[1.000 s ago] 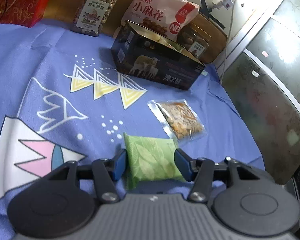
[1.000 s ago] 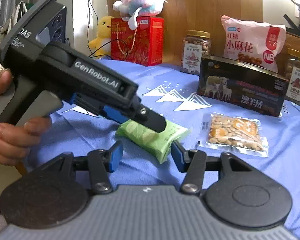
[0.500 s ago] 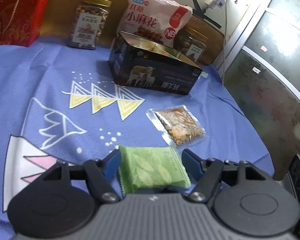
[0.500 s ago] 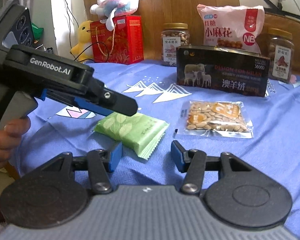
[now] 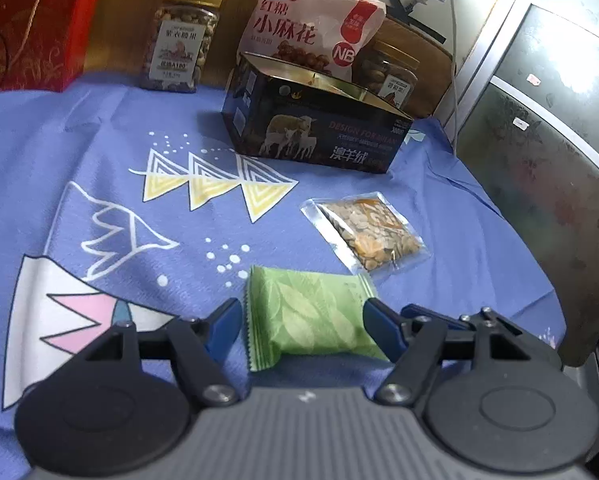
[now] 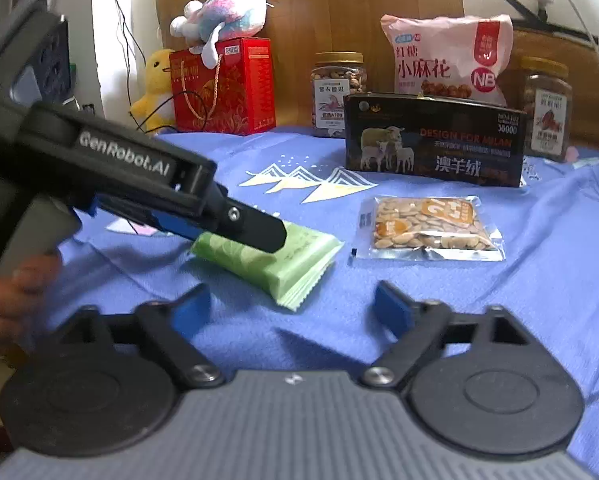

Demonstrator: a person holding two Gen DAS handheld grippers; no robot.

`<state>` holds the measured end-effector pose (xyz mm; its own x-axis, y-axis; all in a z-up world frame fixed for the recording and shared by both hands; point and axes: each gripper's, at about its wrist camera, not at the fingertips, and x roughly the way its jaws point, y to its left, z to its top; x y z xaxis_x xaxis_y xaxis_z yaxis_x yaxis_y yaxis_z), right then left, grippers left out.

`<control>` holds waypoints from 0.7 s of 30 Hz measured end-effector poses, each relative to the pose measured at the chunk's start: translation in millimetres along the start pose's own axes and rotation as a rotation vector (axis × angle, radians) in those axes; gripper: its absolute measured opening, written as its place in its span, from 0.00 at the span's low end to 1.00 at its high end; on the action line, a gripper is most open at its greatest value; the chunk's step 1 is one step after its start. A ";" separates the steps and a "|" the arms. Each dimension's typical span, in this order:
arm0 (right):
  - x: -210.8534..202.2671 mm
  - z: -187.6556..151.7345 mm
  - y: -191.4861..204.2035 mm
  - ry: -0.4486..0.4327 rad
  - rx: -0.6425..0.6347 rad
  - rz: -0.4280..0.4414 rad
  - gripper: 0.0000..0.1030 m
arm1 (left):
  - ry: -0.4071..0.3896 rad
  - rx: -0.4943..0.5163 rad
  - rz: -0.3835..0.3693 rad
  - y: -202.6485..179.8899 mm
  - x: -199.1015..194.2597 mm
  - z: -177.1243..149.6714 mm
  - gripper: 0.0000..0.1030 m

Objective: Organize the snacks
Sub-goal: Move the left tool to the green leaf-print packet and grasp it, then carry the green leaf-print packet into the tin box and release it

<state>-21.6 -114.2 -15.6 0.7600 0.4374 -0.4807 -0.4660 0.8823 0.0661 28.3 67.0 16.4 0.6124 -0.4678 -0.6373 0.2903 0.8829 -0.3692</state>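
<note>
A green leaf-print snack packet (image 5: 315, 316) lies on the blue cloth between the fingers of my left gripper (image 5: 303, 326), which is open around it; the packet also shows in the right wrist view (image 6: 275, 256). A clear packet of seeds (image 5: 369, 236) lies just beyond, also in the right wrist view (image 6: 427, 226). An open dark tin box with sheep (image 5: 319, 128) stands further back. My right gripper (image 6: 293, 312) is open and empty, low over the cloth in front of both packets. The left gripper's body (image 6: 131, 184) reaches in from the left there.
Along the back stand a pink snack bag (image 6: 447, 64), two nut jars (image 6: 337, 92) (image 6: 547, 112), a red gift box (image 6: 223, 88) with a plush toy on it and a yellow duck (image 6: 155, 88). A dark cabinet (image 5: 539, 168) is beyond the table's right edge.
My left gripper has opened wider and the green packet now lies flat on the cloth between its fingers. My right gripper has drawn back a little and opened slightly.
</note>
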 end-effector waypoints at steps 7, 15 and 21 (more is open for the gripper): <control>1.4 -4.2 3.3 -0.018 -0.025 -0.021 0.96 | -0.046 -0.033 0.009 8.2 -7.3 -3.2 0.71; -3.2 -6.6 1.1 -0.044 0.002 0.003 0.97 | -0.024 0.031 -0.015 6.9 -3.1 1.2 0.69; -6.6 -2.8 -2.4 -0.015 0.017 0.001 0.91 | -0.003 0.074 -0.020 -3.7 2.6 -0.5 0.69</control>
<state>-26.8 -119.7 -15.0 0.7664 0.4405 -0.4675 -0.4587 0.8848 0.0817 28.4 62.5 15.8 0.6084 -0.4851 -0.6282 0.3560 0.8742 -0.3303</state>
